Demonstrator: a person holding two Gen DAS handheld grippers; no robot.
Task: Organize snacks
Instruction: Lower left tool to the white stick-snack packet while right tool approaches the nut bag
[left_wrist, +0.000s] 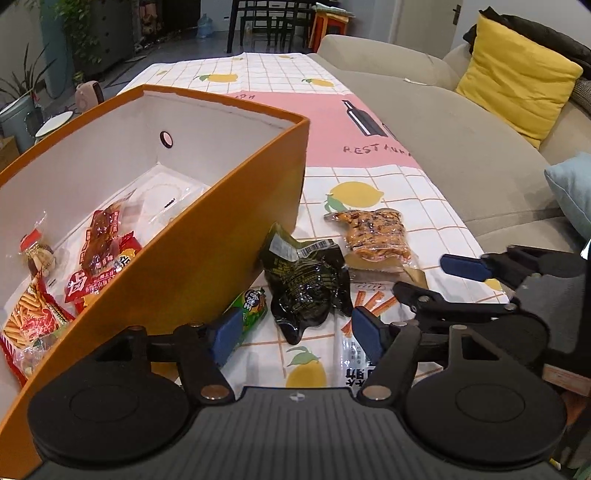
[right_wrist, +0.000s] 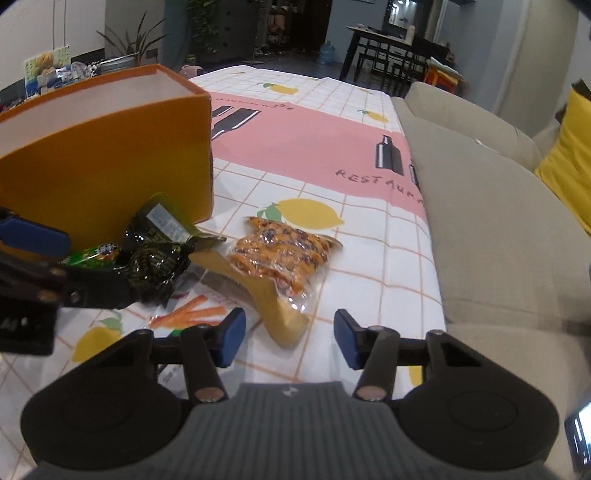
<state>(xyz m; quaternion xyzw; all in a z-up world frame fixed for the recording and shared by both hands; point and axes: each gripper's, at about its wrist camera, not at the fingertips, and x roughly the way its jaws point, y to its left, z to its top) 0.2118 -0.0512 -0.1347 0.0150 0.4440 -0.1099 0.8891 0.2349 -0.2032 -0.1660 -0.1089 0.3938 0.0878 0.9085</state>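
Note:
An orange box (left_wrist: 207, 258) with a white inside stands at the left and holds several snack packets (left_wrist: 96, 254). Beside it on the tablecloth lie a black packet (left_wrist: 306, 288), a green packet (left_wrist: 251, 306), a clear packet of orange sticks (right_wrist: 192, 314) and an orange nut packet (right_wrist: 284, 251) with a tan end. My left gripper (left_wrist: 297, 338) is open, and the black packet's lower tip lies between its pads untouched. My right gripper (right_wrist: 290, 339) is open just short of the nut packet's tan end, which its pads do not press.
The lemon-print tablecloth (left_wrist: 258, 85) covers a long table that stretches away ahead. A beige sofa (left_wrist: 443, 147) with a yellow cushion (left_wrist: 517, 85) runs along the table's right edge. Dark chairs (left_wrist: 266, 22) and plants (left_wrist: 77, 33) stand far behind.

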